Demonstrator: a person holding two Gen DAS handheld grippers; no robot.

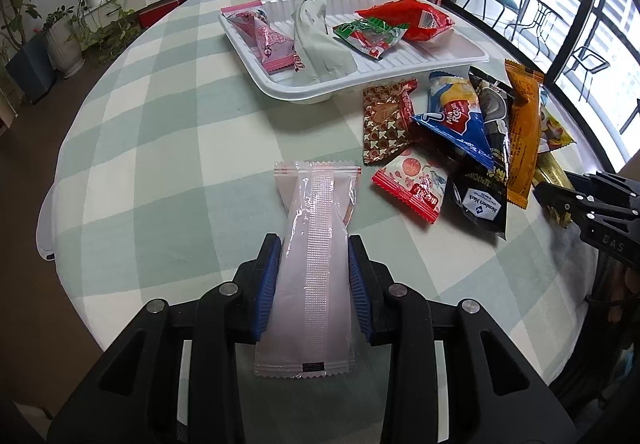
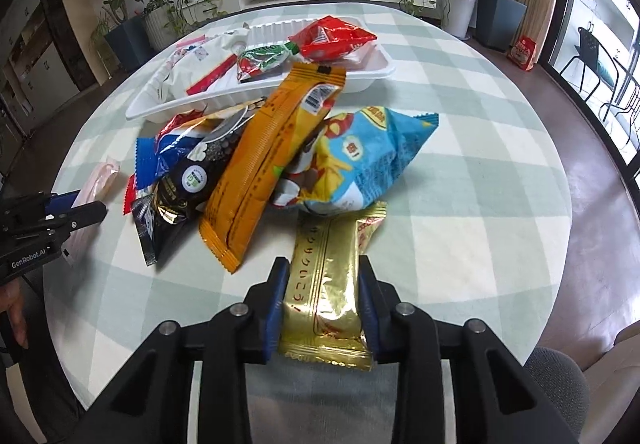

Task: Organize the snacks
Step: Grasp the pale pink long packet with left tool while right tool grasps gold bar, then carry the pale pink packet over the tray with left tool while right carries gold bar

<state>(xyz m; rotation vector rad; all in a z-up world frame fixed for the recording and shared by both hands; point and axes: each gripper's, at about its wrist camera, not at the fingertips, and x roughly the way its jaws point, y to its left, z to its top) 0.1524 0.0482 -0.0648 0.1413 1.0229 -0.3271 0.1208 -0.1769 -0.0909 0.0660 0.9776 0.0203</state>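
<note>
My left gripper (image 1: 314,244) is shut on a long pale pink snack packet (image 1: 312,276), held just above the checked tablecloth. My right gripper (image 2: 323,264) is shut on a gold-wrapped snack bar (image 2: 328,284) at the near edge of the snack pile. The white tray (image 1: 432,62) at the back holds a pink packet (image 1: 266,36), a grey-white pouch (image 1: 316,40), a green-red packet (image 1: 370,34) and a red bag (image 1: 408,20). The tray also shows in the right wrist view (image 2: 360,78). The right gripper shows at the right edge of the left wrist view (image 1: 536,190).
A loose pile lies on the table: an orange bar (image 2: 264,168), a light blue bag (image 2: 360,160), a black packet (image 2: 188,184), a blue-white packet (image 1: 460,116), a brown patterned packet (image 1: 386,120) and a red-white packet (image 1: 412,184). The round table's edge (image 2: 552,180) curves right. Plants stand behind.
</note>
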